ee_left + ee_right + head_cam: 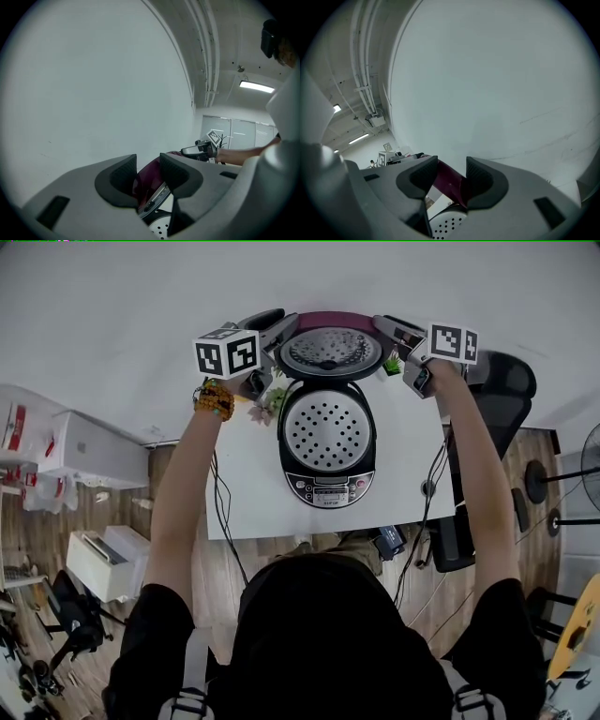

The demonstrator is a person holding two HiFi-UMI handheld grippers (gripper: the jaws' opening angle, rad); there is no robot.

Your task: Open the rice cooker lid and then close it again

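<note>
The rice cooker [328, 486] stands on the white worktop [242, 488], with its control panel toward the person. Its lid [330, 351] is open and stands up at the far side of the cooker. The left hand-held gripper [148, 165] is clamped on the left edge of the lid; the dark red rim fills the gap between its pads. The right hand-held gripper [451, 177] is clamped on the right edge in the same way. Inside the cooker a plate with many holes [327, 430] is visible.
</note>
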